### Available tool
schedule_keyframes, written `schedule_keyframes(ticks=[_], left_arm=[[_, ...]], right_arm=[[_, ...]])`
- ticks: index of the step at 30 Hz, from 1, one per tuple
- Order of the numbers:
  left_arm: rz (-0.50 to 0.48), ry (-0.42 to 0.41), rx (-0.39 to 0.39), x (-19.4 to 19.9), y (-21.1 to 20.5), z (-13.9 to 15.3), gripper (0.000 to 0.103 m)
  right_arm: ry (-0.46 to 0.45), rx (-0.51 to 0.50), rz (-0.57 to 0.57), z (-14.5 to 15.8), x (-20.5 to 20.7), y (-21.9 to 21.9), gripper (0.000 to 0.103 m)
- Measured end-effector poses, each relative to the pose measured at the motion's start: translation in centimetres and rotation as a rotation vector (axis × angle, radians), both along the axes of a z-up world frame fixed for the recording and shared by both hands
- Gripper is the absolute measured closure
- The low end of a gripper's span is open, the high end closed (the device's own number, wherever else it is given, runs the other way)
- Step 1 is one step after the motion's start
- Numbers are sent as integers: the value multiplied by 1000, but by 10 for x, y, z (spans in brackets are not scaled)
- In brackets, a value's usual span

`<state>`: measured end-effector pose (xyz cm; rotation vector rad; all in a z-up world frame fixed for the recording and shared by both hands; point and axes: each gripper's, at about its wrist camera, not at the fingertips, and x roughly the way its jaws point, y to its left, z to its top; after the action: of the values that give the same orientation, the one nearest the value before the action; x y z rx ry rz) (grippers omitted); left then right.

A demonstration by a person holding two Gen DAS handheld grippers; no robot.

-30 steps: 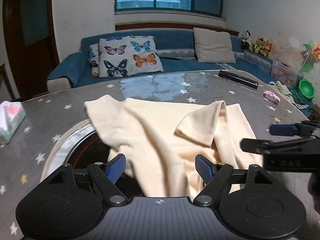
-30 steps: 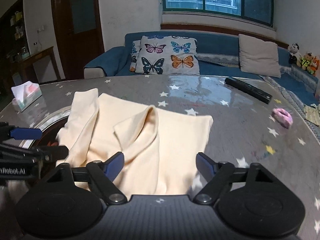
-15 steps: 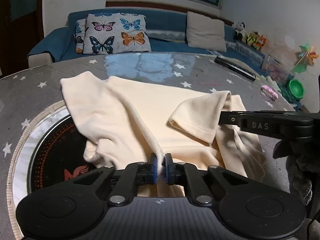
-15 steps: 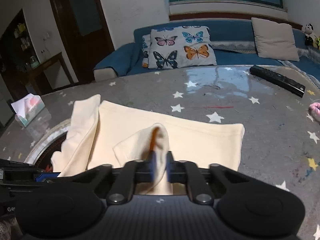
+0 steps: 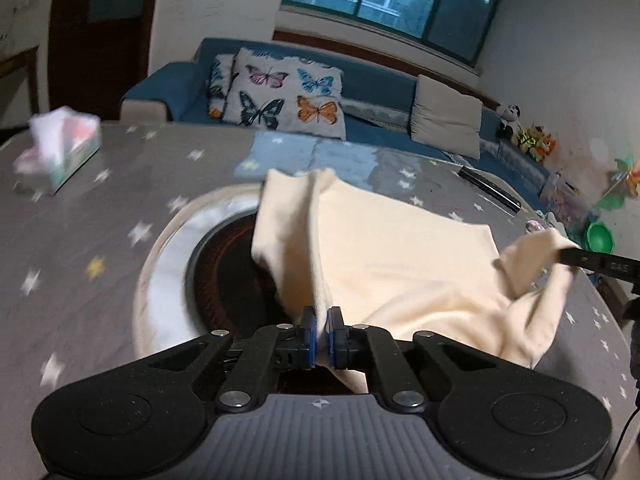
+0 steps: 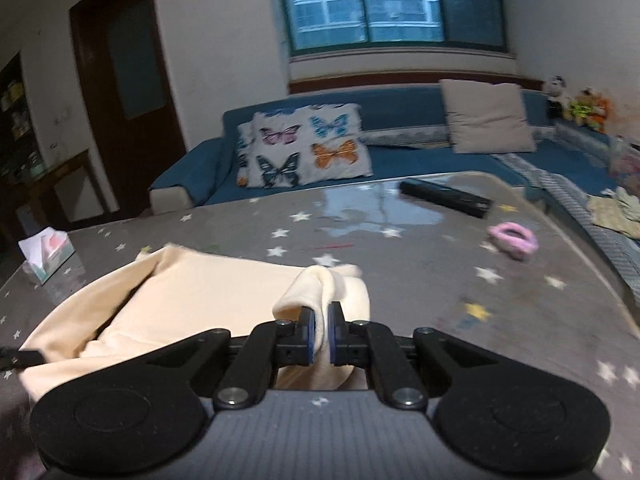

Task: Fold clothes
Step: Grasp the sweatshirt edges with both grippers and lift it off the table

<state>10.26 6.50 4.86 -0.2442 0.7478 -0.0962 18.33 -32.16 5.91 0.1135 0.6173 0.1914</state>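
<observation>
A cream garment (image 5: 400, 248) lies partly spread on the grey star-patterned table (image 5: 100, 248). My left gripper (image 5: 321, 334) is shut on its near left edge, which rises as a ridge from the jaws. My right gripper (image 6: 321, 334) is shut on another fold of the garment (image 6: 208, 296). In the left wrist view the right gripper's finger (image 5: 600, 266) holds a lifted corner at the far right. The cloth sags between the two grippers.
A round dark cooktop with a silver ring (image 5: 216, 264) is set in the table under the garment's left side. A tissue box (image 5: 66, 146) stands far left. A black remote (image 6: 444, 198) and a pink hair clip (image 6: 512, 240) lie far right. A blue sofa (image 6: 400, 152) stands behind.
Both grippers went from open to shut on the garment's near edge, then lifted and drew apart. The cloth has been pulled up and stretched between them.
</observation>
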Motion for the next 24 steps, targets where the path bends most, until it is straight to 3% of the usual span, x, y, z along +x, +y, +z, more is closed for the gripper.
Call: schedule_keyframes(ticks=[7, 12, 17, 18, 19, 22, 24], left_arm=[[-24, 92, -94, -59, 15, -14, 96], [-60, 106, -31, -77, 4, -19, 92], [-114, 46, 50, -97, -11, -8, 83], [-133, 30, 61, -101, -17, -5, 83], [-164, 14, 66, -105, -24, -2, 83], [-267, -16, 54, -108, -46, 0, 83], [-332, -19, 53, -106, -64, -1, 75]], right_arm=[[57, 56, -106, -10, -55, -47, 97], [147, 17, -135, -34, -64, -61, 91], [162, -51, -117, -42, -73, -59, 77], [159, -72, -112, -42, -72, -57, 71], [154, -91, -112, -42, -71, -55, 63], [140, -150, -101, -45, -66, -48, 54], [146, -190, -100, -50, -59, -45, 51]])
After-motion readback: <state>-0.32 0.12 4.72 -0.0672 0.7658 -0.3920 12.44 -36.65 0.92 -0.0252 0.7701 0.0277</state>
